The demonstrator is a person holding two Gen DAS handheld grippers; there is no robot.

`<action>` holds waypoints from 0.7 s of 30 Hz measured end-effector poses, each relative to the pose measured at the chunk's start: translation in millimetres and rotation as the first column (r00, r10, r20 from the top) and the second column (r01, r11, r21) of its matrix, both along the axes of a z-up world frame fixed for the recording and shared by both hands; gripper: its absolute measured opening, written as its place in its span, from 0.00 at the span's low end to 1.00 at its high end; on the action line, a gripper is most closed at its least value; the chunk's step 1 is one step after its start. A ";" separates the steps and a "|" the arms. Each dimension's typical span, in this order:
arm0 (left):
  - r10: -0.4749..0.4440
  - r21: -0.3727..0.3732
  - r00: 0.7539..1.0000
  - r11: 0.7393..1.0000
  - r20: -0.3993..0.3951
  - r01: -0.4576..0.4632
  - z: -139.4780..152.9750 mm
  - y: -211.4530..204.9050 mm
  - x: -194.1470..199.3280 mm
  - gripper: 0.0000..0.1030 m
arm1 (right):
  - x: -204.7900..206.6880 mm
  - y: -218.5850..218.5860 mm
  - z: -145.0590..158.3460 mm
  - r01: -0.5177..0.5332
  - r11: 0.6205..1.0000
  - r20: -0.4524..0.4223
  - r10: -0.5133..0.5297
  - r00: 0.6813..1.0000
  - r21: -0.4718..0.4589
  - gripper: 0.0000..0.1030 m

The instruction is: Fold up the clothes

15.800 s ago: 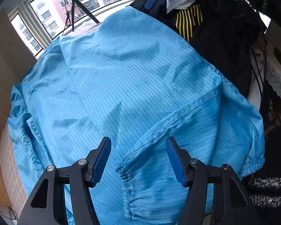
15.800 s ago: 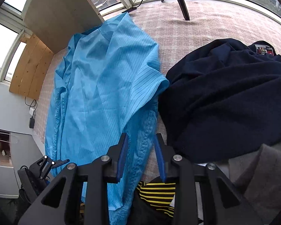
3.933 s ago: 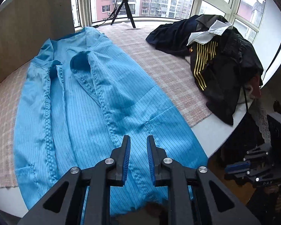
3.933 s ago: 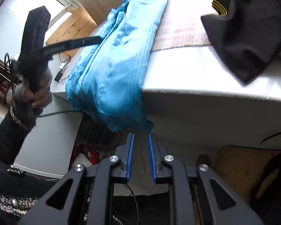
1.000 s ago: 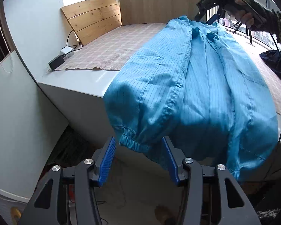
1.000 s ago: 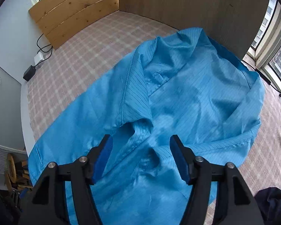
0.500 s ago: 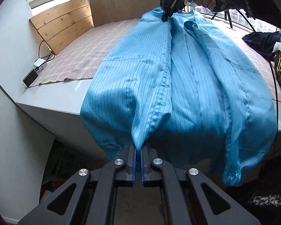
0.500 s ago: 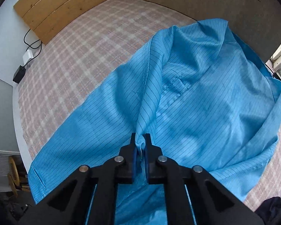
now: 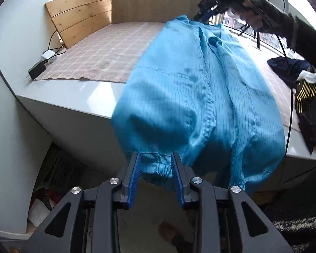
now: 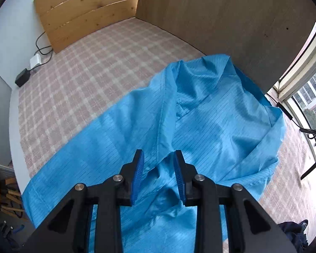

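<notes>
Left wrist view: The left gripper points down at the platform's near edge. Its jaws are parting, with a moderate gap. The elastic cuff of the blue striped work jacket hangs between the blue pads; neither pad presses on it. The jacket lies lengthwise on the platform, its lower part draped over the near edge. At the jacket's far collar end, a hand holds the right gripper just above the fabric. A plaid mat covers the platform left of the jacket. A pile of dark clothes lies to the jacket's right.

Right wrist view: The right gripper hovers over the jacket's collar area. Its jaws are parting, with a moderate gap; a raised fold sits between the pads, ungripped. The jacket rests on the plaid mat.
</notes>
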State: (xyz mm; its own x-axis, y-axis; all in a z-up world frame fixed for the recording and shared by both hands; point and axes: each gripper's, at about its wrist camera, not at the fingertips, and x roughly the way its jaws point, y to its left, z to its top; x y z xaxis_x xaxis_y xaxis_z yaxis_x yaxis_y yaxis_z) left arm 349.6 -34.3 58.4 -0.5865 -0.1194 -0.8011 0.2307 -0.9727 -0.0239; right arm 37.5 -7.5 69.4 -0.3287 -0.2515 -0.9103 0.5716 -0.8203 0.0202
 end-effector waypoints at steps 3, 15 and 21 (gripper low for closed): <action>-0.053 -0.028 0.997 0.998 -0.058 0.052 7.9 -2.6 -26.5 0.27 | 28.1 -14.7 -2.2 -0.079 0.993 0.079 0.086 0.993 -0.086 0.28; -0.247 -0.075 0.964 0.964 0.101 0.255 -22.4 37.7 -56.7 0.27 | 16.3 5.6 -35.5 -0.126 0.992 0.181 0.125 0.976 -0.005 0.27; -0.183 -0.034 0.982 0.982 0.043 0.185 -0.2 39.7 -32.3 0.35 | -8.6 154.6 25.9 0.189 0.971 0.135 -0.170 0.976 -0.146 0.32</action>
State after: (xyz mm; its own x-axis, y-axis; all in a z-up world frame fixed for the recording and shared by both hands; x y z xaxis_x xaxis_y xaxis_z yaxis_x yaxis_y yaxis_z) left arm 317.4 5.4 58.2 -0.5695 -0.0428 -0.8209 0.0475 -0.9987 0.0191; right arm 28.9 147.1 95.3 -0.2717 -0.3409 -0.9000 0.4005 -0.8904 0.2164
